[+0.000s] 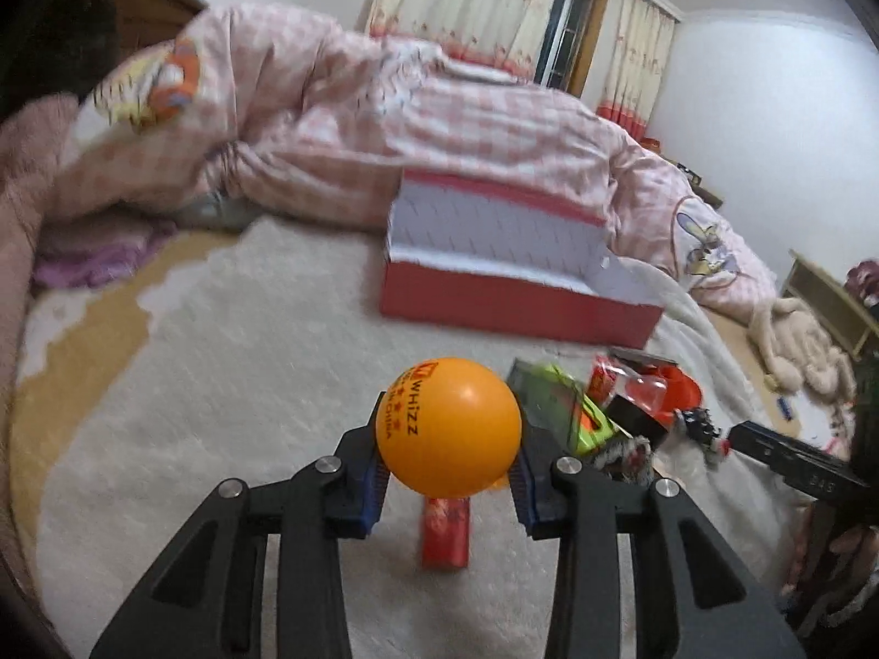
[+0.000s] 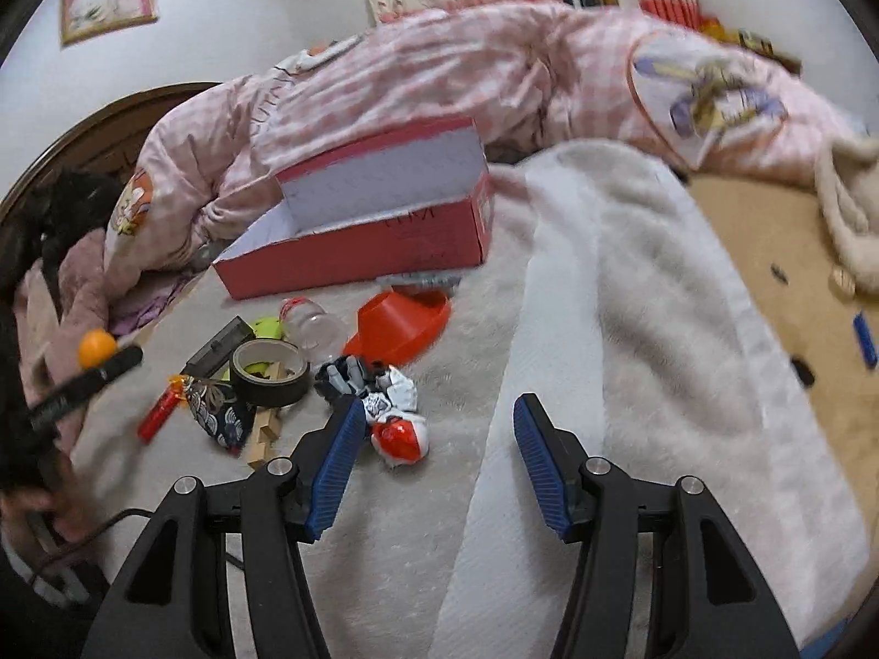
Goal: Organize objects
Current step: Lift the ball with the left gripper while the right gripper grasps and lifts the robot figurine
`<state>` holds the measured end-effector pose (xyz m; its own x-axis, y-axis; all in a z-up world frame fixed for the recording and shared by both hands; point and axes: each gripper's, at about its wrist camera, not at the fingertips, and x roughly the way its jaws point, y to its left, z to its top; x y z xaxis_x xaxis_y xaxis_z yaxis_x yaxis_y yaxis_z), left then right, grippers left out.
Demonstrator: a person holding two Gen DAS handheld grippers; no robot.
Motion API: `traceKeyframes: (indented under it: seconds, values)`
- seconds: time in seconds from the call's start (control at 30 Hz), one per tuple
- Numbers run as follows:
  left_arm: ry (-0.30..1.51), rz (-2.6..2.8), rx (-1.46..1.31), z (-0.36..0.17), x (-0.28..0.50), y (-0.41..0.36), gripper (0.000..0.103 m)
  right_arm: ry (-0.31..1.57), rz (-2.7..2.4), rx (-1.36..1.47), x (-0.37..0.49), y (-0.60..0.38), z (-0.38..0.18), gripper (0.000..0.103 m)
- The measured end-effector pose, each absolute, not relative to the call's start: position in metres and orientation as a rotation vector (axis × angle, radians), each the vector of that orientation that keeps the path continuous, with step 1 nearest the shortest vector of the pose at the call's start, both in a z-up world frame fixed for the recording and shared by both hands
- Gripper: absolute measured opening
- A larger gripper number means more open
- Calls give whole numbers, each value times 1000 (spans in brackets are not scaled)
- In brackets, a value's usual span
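Observation:
My left gripper (image 1: 448, 450) is shut on an orange ping-pong ball (image 1: 448, 428) and holds it above the white blanket; the ball also shows far left in the right wrist view (image 2: 96, 347). An open red shoebox (image 1: 511, 296) with a white inside stands beyond it, also seen in the right wrist view (image 2: 357, 252). My right gripper (image 2: 439, 423) is open and empty over the blanket, just right of a red-and-white toy figure (image 2: 393, 412). A pile of small objects lies in front of the box: a tape roll (image 2: 269, 370), a red scoop (image 2: 404, 321), a clear jar (image 2: 313, 324).
A red tube (image 1: 445, 532) lies under the ball. A patterned pouch (image 2: 220, 406), wooden block (image 2: 266, 431) and black case (image 2: 220, 346) lie in the pile. A pink quilt (image 1: 357, 110) is heaped behind the box. The floor (image 2: 796, 285) drops off to the right.

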<state>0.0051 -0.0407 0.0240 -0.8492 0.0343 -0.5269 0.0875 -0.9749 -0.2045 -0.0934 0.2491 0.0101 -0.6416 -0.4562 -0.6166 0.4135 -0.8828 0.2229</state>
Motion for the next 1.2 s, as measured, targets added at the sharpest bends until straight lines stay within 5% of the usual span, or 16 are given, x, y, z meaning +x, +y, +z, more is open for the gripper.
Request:
traceKeyframes:
  seconds: [0.13, 0.47, 0.53, 0.6, 0.9, 1.2]
  values:
    - [217, -2964, 793, 30, 2, -29, 36, -20, -2440, 954, -94, 240, 6, 59]
    - [351, -2986, 906, 17, -6, -29, 36, 187, -2389, 857, -88, 205, 1, 58]
    - [390, -3005, 927, 14, -6, -31, 36, 215, -2401, 863, -90, 200, -3, 52]
    - [376, -3027, 938, 14, -5, -29, 36, 196, -2405, 874, -93, 201, -3, 41]
    - [263, -3071, 984, 10, -1, -11, 36, 5, -2478, 915, -102, 226, 1, 40]
    - [295, -3035, 976, 11, 0, -20, 36, 4, -2536, 892, -97, 233, 12, 40]
